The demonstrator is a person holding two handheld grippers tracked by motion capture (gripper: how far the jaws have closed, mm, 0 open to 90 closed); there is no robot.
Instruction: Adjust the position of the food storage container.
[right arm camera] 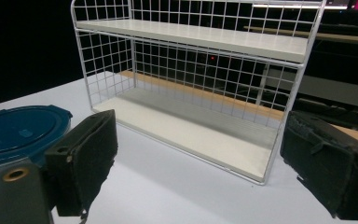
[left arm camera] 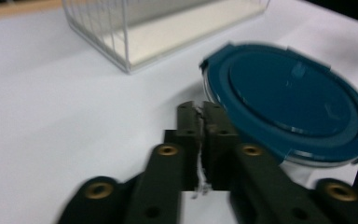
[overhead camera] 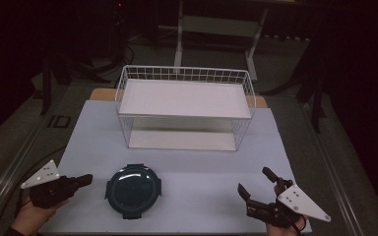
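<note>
Centrally low in the high view, round blue lidded container sits on counter, contents hidden; wire shelf rack behind, both shelves bare. Left hand-held gripper closed empty; right hand-held gripper open.

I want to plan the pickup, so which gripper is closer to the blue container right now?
Left. The left gripper sits shut just left of the blue container, a small gap away. The right gripper is open well off to the container's right, across bare table.

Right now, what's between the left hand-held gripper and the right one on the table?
The round blue-lidded container, nearer the left hand-held gripper; bare tabletop runs on to the right hand-held gripper, per the high view.
</note>
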